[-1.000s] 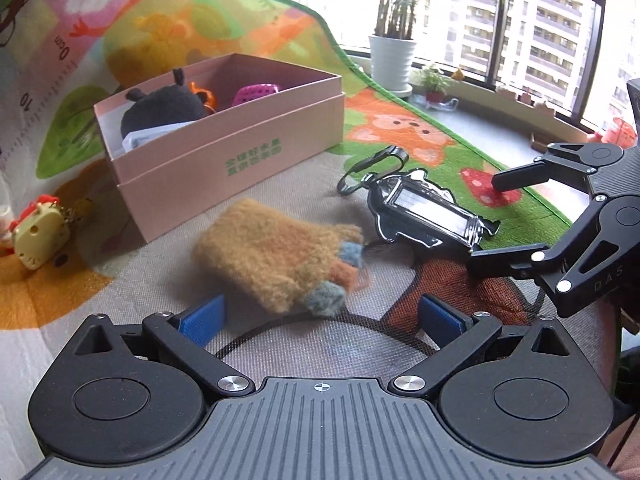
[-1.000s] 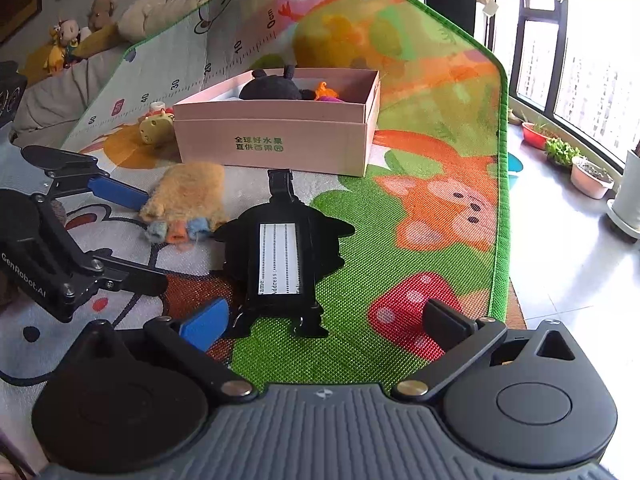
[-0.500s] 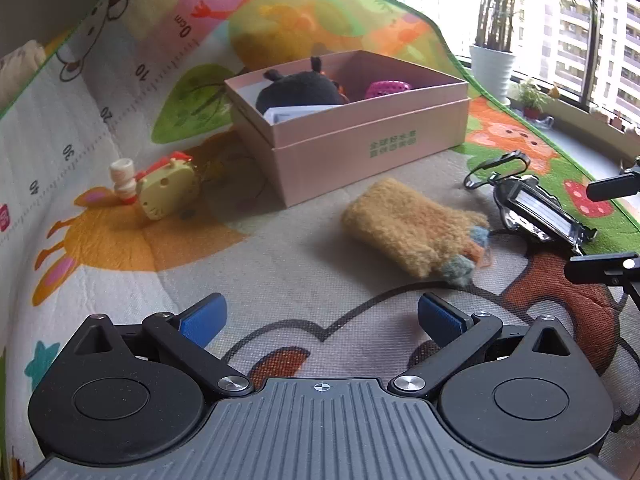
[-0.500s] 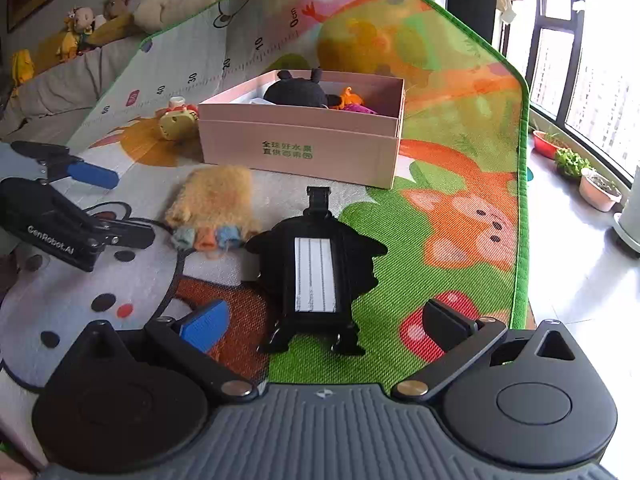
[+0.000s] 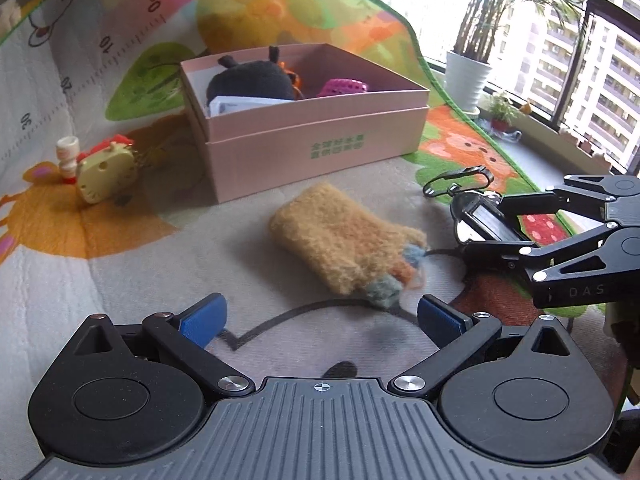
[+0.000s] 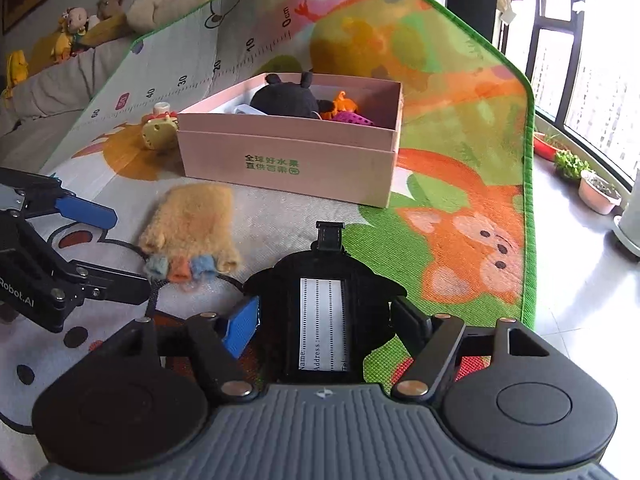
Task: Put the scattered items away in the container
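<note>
- Right tongs (image 6: 324, 326) closing around the black tag (image 6: 323, 316), pads not clearly pressing yet.
- Left tongs (image 5: 320, 316) spread wide, empty.
- Play mat (image 5: 120, 264), window nearby.

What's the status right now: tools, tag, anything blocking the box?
Right tool closing around black luggage tag on the mat. Left tool open, empty, near fuzzy mitten. Pink box open ahead, path unobstructed.
</note>
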Demonstrator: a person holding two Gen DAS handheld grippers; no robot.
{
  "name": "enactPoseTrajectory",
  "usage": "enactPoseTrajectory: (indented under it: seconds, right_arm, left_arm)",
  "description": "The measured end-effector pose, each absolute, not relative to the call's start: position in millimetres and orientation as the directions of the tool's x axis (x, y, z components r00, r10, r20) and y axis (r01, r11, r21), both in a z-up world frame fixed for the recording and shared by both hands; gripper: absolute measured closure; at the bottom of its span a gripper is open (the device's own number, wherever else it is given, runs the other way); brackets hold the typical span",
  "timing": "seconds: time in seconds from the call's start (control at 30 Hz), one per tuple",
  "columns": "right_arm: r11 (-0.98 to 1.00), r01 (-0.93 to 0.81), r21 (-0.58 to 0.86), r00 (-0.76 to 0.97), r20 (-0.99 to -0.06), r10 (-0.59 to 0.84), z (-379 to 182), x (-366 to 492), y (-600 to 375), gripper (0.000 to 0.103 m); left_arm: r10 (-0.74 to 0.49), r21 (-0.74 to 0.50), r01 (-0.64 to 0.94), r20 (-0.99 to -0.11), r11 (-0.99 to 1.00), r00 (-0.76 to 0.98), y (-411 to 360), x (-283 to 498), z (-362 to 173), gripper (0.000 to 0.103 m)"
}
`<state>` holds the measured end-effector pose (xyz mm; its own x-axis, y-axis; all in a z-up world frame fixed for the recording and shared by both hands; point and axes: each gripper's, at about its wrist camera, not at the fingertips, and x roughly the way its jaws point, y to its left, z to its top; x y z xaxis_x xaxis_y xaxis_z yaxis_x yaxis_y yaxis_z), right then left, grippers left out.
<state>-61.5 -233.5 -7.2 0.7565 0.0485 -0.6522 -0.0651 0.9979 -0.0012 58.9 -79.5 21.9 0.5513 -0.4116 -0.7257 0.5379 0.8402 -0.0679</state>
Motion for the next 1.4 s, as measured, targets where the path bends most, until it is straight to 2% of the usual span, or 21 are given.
enactPoseTrajectory:
  seconds: [0.4,0.6,0.83,1.0,1.17,1.23,1.4]
  right_arm:
    - [0.999,-0.017,0.040,0.780,-0.624,0.038,-10.7,-69.4,-249.0,0.030]
    - [0.999,-0.019,0.033,0.779,-0.625,0.035,-10.7,-69.4,-247.6,0.029]
    - [0.999,-0.027,0.019,0.776,-0.630,0.033,-10.8,-69.0,-244.4,0.026]
    - [1.000,-0.029,0.013,0.775,-0.631,0.031,-10.8,-68.3,-243.3,0.024]
    - [1.000,-0.022,0.015,0.777,-0.629,0.027,-11.2,-69.0,-243.7,0.024]
    - [1.000,-0.023,0.017,0.775,-0.632,0.029,-10.6,-68.1,-244.1,0.024]
    - [0.999,-0.037,0.005,0.761,-0.648,0.032,-9.2,-62.1,-241.7,0.022]
  left_arm:
    - [-0.372,-0.116,0.436,-0.736,0.892,0.566,-121.9,93.8,22.3,0.000]
    - [-0.309,0.008,0.475,-0.750,0.880,0.585,-118.1,85.1,18.7,0.000]
    - [-0.291,0.073,0.503,-0.740,0.861,0.606,-66.4,70.4,21.4,0.000]
    - [-0.437,-0.049,0.562,-0.685,0.826,0.583,-63.8,78.6,28.8,0.000]
    - [-0.416,-0.024,0.553,-0.686,0.833,0.597,-85.7,97.2,19.6,0.001]
    - [-0.414,-0.029,0.548,-0.689,0.836,0.595,-87.7,101.6,15.2,0.005]
    - [-0.417,-0.002,0.560,-0.669,0.829,0.615,-91.2,95.6,16.8,0.030]
